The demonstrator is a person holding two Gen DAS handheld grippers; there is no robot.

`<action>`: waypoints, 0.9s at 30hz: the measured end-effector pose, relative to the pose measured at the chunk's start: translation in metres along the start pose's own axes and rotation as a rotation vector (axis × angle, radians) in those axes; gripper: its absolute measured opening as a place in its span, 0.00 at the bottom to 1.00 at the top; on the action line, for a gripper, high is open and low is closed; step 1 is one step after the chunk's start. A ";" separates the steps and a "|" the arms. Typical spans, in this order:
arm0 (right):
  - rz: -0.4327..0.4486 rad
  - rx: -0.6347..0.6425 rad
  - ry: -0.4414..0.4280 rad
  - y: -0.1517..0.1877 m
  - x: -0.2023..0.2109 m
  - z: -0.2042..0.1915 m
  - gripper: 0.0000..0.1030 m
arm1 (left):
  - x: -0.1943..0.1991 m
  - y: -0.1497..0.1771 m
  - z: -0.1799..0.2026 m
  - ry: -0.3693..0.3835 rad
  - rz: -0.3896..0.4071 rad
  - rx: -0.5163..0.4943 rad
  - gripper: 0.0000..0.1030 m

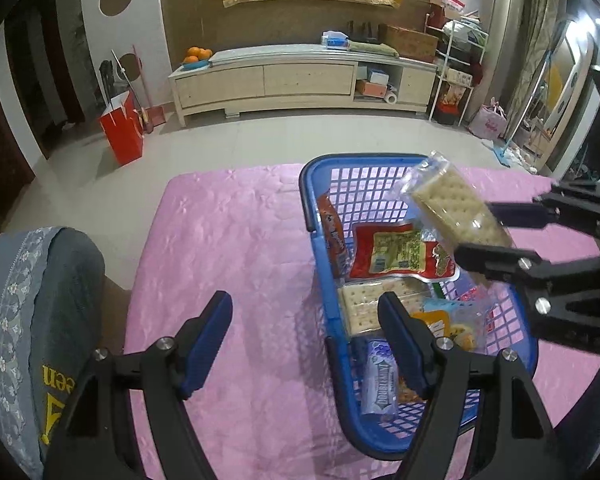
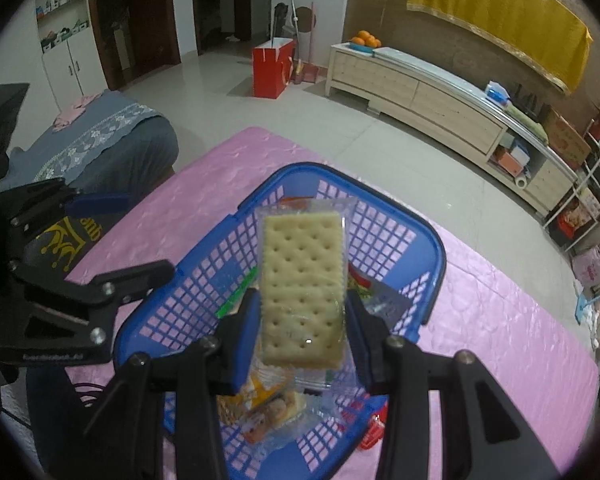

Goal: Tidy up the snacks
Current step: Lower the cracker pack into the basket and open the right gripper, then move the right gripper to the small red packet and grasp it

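A blue plastic basket (image 1: 320, 176) sits on the pink tablecloth (image 1: 228, 248); it also shows in the right wrist view (image 2: 436, 248). It holds several snack packs: a red pack (image 1: 396, 256), a cracker pack (image 1: 364, 304), a blue-white pack (image 1: 378, 380). My right gripper (image 2: 302, 320) is shut on a clear-wrapped cracker pack (image 2: 302, 276) and holds it above the basket; from the left wrist view the pack (image 1: 448, 204) hangs over the basket's right side. My left gripper (image 1: 304, 336) is open and empty, by the basket's near left rim.
A grey cloth-covered seat (image 1: 40, 312) stands left of the table. Beyond the table are tiled floor, a red paper bag (image 1: 122, 132) and a long low cabinet (image 1: 300, 80) along the wall.
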State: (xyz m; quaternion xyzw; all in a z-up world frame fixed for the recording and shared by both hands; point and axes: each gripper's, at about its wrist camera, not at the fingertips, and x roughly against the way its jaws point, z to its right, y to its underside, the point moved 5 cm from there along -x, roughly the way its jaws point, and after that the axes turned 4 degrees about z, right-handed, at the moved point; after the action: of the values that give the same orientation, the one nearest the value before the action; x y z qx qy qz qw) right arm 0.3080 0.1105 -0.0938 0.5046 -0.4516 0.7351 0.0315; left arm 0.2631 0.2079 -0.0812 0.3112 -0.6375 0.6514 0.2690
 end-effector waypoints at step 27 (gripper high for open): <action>0.060 -0.020 0.053 0.013 0.049 0.020 0.88 | 0.041 -0.001 0.030 -0.005 0.058 -0.032 0.71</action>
State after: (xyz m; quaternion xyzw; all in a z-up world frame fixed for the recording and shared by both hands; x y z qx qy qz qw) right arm 0.2914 0.0692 -0.0620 0.4707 -0.4731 0.7443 0.0265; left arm 0.2387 0.1761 -0.0502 0.2899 -0.6573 0.6479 0.2533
